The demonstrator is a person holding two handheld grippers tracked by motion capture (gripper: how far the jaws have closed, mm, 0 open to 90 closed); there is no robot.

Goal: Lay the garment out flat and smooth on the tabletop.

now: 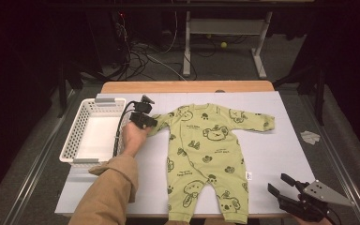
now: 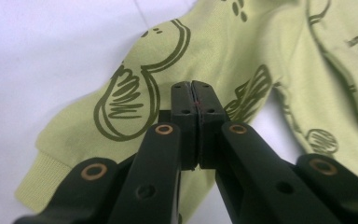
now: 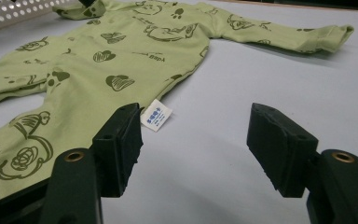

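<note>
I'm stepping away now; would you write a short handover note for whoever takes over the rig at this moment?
Left gripper: shut, at the romper's sleeve beside the white basket; whether cloth is pinched between the pads I cannot tell.
Right gripper: open, holding nothing, at the table's near right corner, close to the side label.
Romper: lies flat and spread out on the table, unfolded.
Done: nothing folded yet.
Left: probably folding, then the basket.

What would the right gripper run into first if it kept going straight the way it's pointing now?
Probably the bare table first, since the open right gripper points low across it. Further along that line lies the green baby romper, with its white side label nearest; depth is hard to judge.
</note>
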